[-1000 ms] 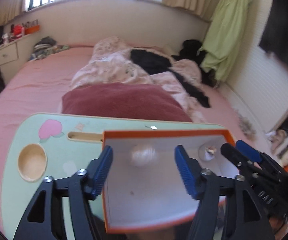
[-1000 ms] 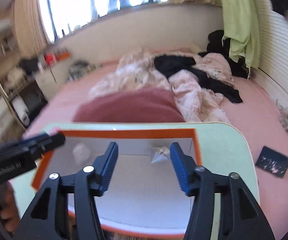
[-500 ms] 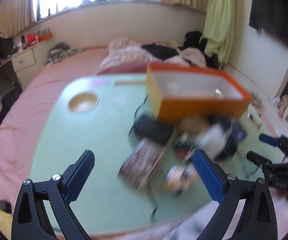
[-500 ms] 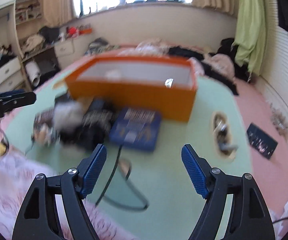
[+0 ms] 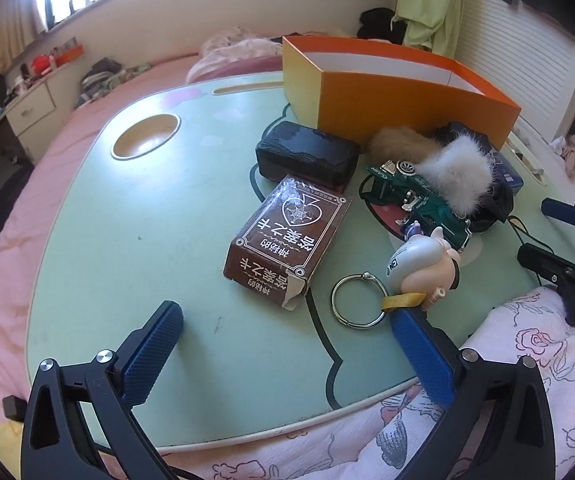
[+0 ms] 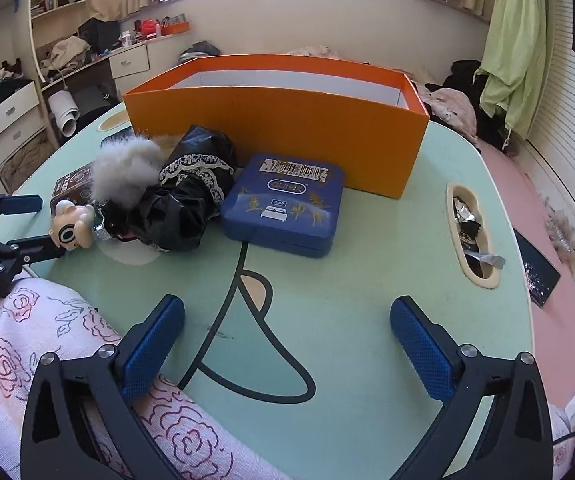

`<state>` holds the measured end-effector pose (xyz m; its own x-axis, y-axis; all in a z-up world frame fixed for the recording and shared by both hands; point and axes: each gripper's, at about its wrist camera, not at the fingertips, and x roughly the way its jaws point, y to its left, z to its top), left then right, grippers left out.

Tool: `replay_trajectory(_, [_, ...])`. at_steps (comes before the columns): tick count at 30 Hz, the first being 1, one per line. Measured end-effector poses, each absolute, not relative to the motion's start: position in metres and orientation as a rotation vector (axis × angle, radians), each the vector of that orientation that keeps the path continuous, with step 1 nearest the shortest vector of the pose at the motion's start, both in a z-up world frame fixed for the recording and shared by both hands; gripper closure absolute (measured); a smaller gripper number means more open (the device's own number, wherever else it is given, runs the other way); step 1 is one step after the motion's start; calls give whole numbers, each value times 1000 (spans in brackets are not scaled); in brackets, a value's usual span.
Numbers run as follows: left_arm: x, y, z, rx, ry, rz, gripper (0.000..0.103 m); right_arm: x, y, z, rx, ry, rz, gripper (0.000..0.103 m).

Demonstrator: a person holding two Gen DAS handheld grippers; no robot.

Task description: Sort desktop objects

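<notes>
An orange box with a white inside stands at the back of the pale green lap desk. In front of it lie a black case, a brown card box, a green toy car, a white fur puff, a pig keychain on a metal ring, black lace-edged cloth and a blue tin. My left gripper hovers near the desk's front edge, its jaws opening with nothing between them. My right gripper is likewise opening over bare desk.
The desk has a round cup hole at the left and an oval slot holding foil wrappers at the right. A floral blanket covers the near edge. The desk stands on a pink bed. Drawers stand at the left.
Both grippers have drawn back from above the orange box and sunk toward the desk's near edge. Their jaws have widened. The objects in front of the box have come into view.
</notes>
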<state>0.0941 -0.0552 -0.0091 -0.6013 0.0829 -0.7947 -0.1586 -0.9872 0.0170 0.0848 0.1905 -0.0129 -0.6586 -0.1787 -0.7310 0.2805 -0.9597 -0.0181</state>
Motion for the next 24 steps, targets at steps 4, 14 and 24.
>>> replay_trajectory(4, [95, -55, -10, -1329, 130, 2693, 0, 85, 191, -11, 1140, 191, -2642, 0])
replay_trajectory(14, [96, -55, -10, -1329, 129, 2693, 0, 87, 190, -9, 1138, 192, -2640, 0])
replay_trajectory(24, [96, -54, -9, -1330, 129, 2694, 0, 87, 189, -9, 1138, 193, -2640, 0])
